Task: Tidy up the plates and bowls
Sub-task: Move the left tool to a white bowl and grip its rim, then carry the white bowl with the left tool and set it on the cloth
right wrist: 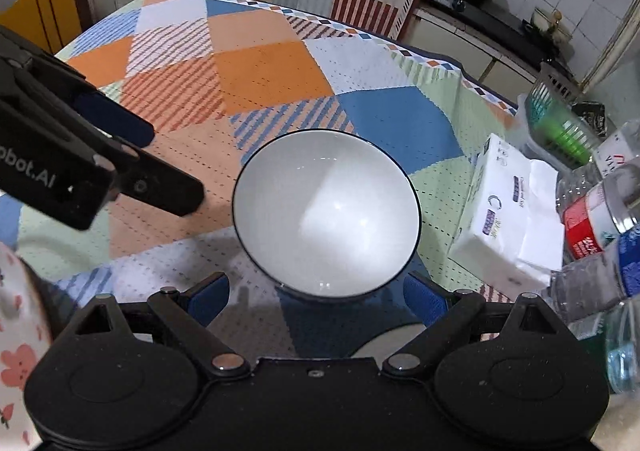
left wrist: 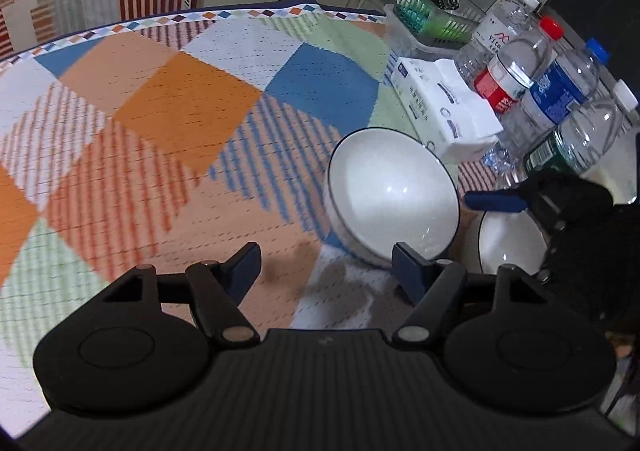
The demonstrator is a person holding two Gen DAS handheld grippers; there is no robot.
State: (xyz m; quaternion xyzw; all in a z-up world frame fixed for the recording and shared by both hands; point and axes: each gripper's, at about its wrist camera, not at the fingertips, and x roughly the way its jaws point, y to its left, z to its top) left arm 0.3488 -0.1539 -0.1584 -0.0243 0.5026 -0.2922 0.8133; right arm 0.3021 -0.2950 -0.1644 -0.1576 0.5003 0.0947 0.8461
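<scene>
A white bowl (right wrist: 326, 215) with a dark rim stands on the desk (left wrist: 168, 103), which is covered by a patchwork cloth of orange, blue, green and white squares. The right hand-held gripper (right wrist: 318, 301) hangs just in front of it with its blue-padded fingers spread wide, one on either side of the bowl's base and not pressing it. The left hand-held gripper (left wrist: 326, 269) hovers to the bowl's left, fingers apart with nothing between them. A second white dish (left wrist: 510, 245) lies just beside the bowl, partly hidden behind the right hand-held gripper. A white tissue pack (right wrist: 508, 211) sits right of the bowl, with several plastic water bottles (left wrist: 540, 87) and a green basket (left wrist: 428, 21) beyond it.
</scene>
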